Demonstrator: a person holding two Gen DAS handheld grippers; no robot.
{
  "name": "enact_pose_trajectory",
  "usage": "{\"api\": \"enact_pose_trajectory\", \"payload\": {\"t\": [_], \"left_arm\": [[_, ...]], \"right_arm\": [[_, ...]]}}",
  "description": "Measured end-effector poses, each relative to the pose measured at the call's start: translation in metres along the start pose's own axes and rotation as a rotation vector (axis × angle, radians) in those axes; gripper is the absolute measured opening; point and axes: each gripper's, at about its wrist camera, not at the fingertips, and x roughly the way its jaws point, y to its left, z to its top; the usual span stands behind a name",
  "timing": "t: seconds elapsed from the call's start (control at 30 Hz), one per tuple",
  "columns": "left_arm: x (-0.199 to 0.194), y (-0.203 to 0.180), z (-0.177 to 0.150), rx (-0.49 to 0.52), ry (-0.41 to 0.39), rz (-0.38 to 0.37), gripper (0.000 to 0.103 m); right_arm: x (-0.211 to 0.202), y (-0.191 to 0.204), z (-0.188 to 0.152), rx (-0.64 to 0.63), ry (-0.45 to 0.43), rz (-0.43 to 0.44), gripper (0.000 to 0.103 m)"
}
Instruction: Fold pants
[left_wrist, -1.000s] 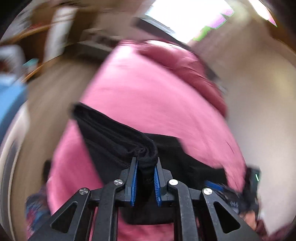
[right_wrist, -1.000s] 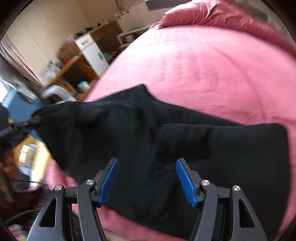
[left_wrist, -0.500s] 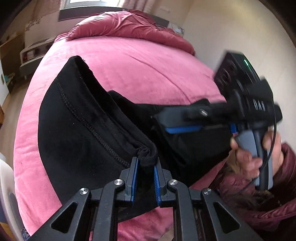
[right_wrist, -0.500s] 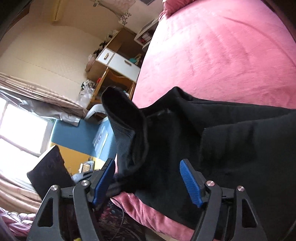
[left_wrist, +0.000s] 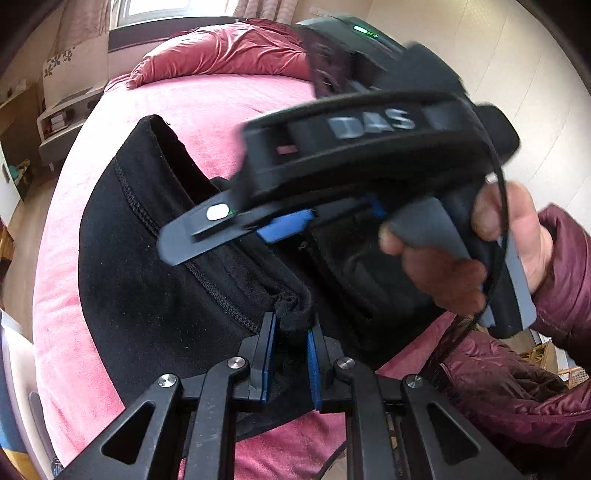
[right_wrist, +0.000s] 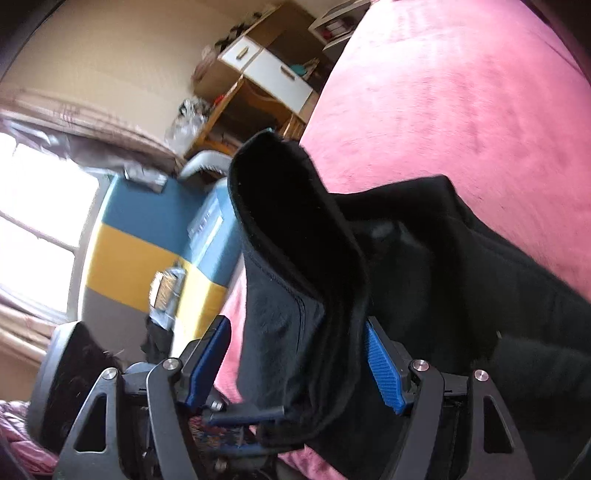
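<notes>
Black pants (left_wrist: 155, 280) lie on a pink bed (left_wrist: 207, 107) near its front edge. My left gripper (left_wrist: 290, 354) is shut on a bunched corner of the pants' edge. My right gripper (right_wrist: 295, 354) is open, its blue pads on either side of a raised fold of the same pants (right_wrist: 295, 258), right by the left gripper's pinch. In the left wrist view the right gripper (left_wrist: 280, 225) crosses the frame just above the fabric, held by a hand. The rest of the pants (right_wrist: 498, 277) spreads over the bed to the right.
A crumpled pink duvet (left_wrist: 229, 48) lies at the bed's head. A wooden desk with white drawers (right_wrist: 266, 70) and a blue and yellow panel (right_wrist: 147, 243) stand left of the bed. The person's maroon jacket (left_wrist: 517, 387) is at the front right.
The right gripper has moved in close to the left gripper, so that the raised pants fold now sits between its open pads. The left gripper has kept its grip.
</notes>
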Motion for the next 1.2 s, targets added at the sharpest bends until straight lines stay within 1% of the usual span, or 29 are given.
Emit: {"api": "enact_pose_trajectory", "payload": {"t": [0.13, 0.2, 0.23, 0.27, 0.3, 0.33, 0.37, 0.47, 0.6, 0.67, 0.73, 0.77, 0.8, 0.83, 0.87, 0.9, 0.93, 0.97, 1.0, 1.03, 1.07, 1.1, 1.13, 1.17, 1.2], "left_arm": [[0.0, 0.001, 0.002, -0.007, -0.001, -0.001, 0.015], [0.001, 0.004, 0.003, -0.013, -0.001, -0.002, 0.015], [-0.001, 0.004, 0.002, -0.014, -0.001, -0.003, 0.015], [-0.001, 0.004, 0.002, -0.015, -0.001, -0.003, 0.015], [0.0, 0.004, 0.001, -0.015, -0.001, -0.002, 0.015], [0.0, 0.004, 0.0, -0.017, 0.0, 0.0, 0.015], [-0.004, 0.003, 0.0, -0.019, 0.001, 0.002, 0.015], [-0.005, 0.005, 0.0, -0.032, 0.002, 0.0, 0.015], [-0.009, 0.008, -0.001, -0.032, -0.001, -0.011, 0.016], [-0.025, 0.016, 0.001, -0.038, -0.027, -0.069, 0.021], [-0.052, 0.037, 0.003, -0.093, -0.088, -0.161, 0.029], [-0.062, 0.046, 0.003, -0.119, -0.114, -0.179, 0.031], [-0.074, 0.059, 0.002, -0.161, -0.15, -0.197, 0.034], [-0.086, 0.074, 0.001, -0.214, -0.183, -0.215, 0.035], [-0.095, 0.088, -0.001, -0.269, -0.212, -0.218, 0.036], [-0.102, 0.104, -0.003, -0.325, -0.234, -0.205, 0.037], [-0.105, 0.114, -0.005, -0.356, -0.242, -0.193, 0.04], [-0.106, 0.122, -0.007, -0.383, -0.245, -0.175, 0.041], [-0.108, 0.129, -0.009, -0.41, -0.25, -0.149, 0.038], [-0.11, 0.138, -0.011, -0.45, -0.264, -0.138, 0.038], [-0.113, 0.146, -0.013, -0.489, -0.283, -0.171, 0.038], [-0.118, 0.153, -0.016, -0.521, -0.314, -0.229, 0.038], [-0.122, 0.156, -0.018, -0.528, -0.335, -0.251, 0.038], [-0.125, 0.158, -0.019, -0.525, -0.345, -0.24, 0.038], [-0.124, 0.158, -0.018, -0.521, -0.329, -0.198, 0.038]], "right_arm": [[0.017, 0.006, 0.012, -0.033, 0.037, -0.034, 0.071], [0.023, 0.006, 0.015, -0.04, 0.048, -0.05, 0.062], [0.027, 0.006, 0.016, -0.046, 0.057, -0.06, 0.059], [0.028, 0.005, 0.018, -0.052, 0.06, -0.069, 0.052], [0.03, 0.005, 0.018, -0.061, 0.063, -0.082, 0.042], [0.032, 0.005, 0.018, -0.072, 0.067, -0.097, 0.035], [0.033, 0.005, 0.019, -0.08, 0.071, -0.104, 0.025], [0.036, 0.009, 0.02, -0.101, 0.071, -0.113, 0.017], [0.035, 0.017, 0.019, -0.112, 0.057, -0.126, 0.014], [0.027, 0.019, 0.017, -0.098, 0.039, -0.113, 0.014], [0.014, 0.021, 0.016, -0.082, 0.008, -0.083, 0.013], [0.007, 0.023, 0.017, -0.07, -0.013, -0.06, 0.013], [0.0, 0.025, 0.017, -0.058, -0.032, -0.04, 0.013], [-0.007, 0.027, 0.017, -0.047, -0.051, -0.022, 0.013], [-0.012, 0.03, 0.017, -0.042, -0.061, -0.013, 0.013], [-0.018, 0.034, 0.016, -0.044, -0.074, -0.002, 0.013], [-0.023, 0.039, 0.015, -0.05, -0.085, 0.007, 0.013], [-0.026, 0.044, 0.013, -0.057, -0.092, 0.011, 0.013], [-0.028, 0.053, 0.012, -0.067, -0.099, 0.009, 0.013], [-0.034, 0.059, 0.009, -0.078, -0.112, 0.003, 0.013], [-0.04, 0.06, 0.005, -0.079, -0.123, 0.011, 0.013], [-0.048, 0.061, 0.004, -0.079, -0.139, 0.014, 0.013], [-0.056, 0.063, 0.001, -0.086, -0.159, -0.013, 0.013], [-0.058, 0.065, 0.002, -0.08, -0.167, -0.026, 0.013], [-0.063, 0.062, 0.0, -0.059, -0.175, -0.026, 0.013]]}}
